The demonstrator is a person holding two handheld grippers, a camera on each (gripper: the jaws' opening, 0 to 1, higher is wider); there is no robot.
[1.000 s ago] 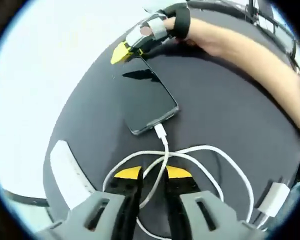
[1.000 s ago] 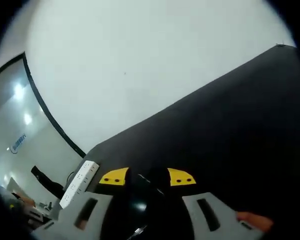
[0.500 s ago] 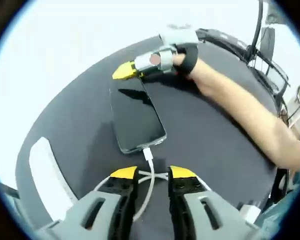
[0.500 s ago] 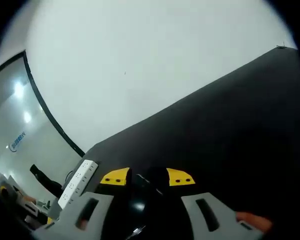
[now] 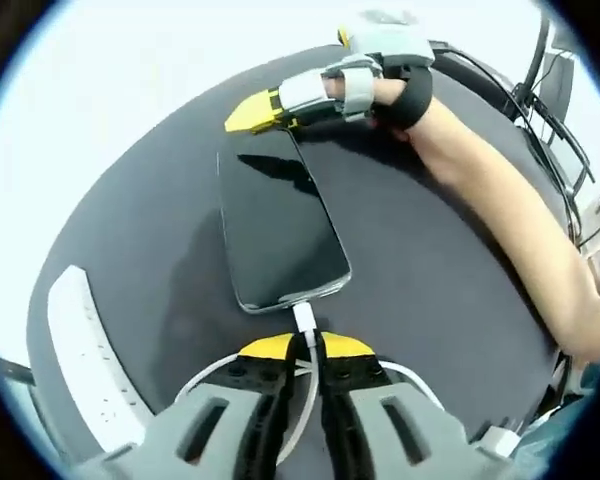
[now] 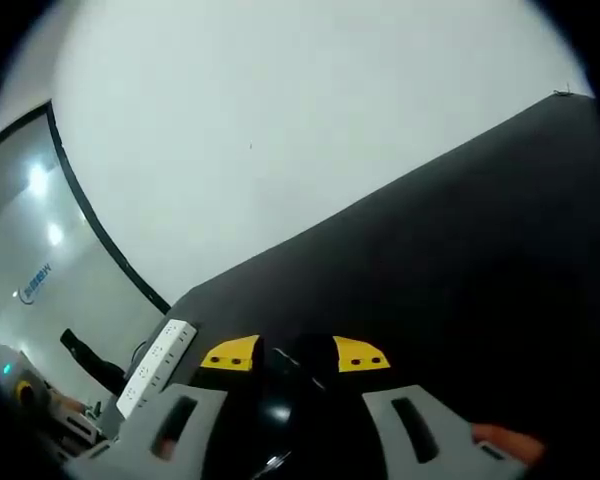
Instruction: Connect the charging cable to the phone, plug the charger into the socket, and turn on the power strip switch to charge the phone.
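A black phone [image 5: 280, 220] lies face up on the dark round table [image 5: 430, 260]. The white cable [image 5: 302, 395] has its plug [image 5: 302, 318] at the phone's near end. My left gripper [image 5: 307, 347] is shut on the cable just behind the plug. My right gripper [image 5: 252, 112], held by a gloved hand, is at the phone's far end. In the right gripper view the phone [image 6: 285, 385] fills the gap between the right gripper's [image 6: 295, 354] jaws. A white power strip [image 5: 80, 370] lies at the table's left edge. The white charger [image 5: 495, 440] rests at the lower right.
The person's bare forearm [image 5: 510, 220] crosses the table's right side. The power strip [image 6: 158, 363] shows beyond the table edge in the right gripper view, with a pale wall behind. Loose cable loops lie under my left gripper.
My left gripper has moved forward to the phone's near end and shut on the cable behind the plug. The right gripper has stayed in place on the phone.
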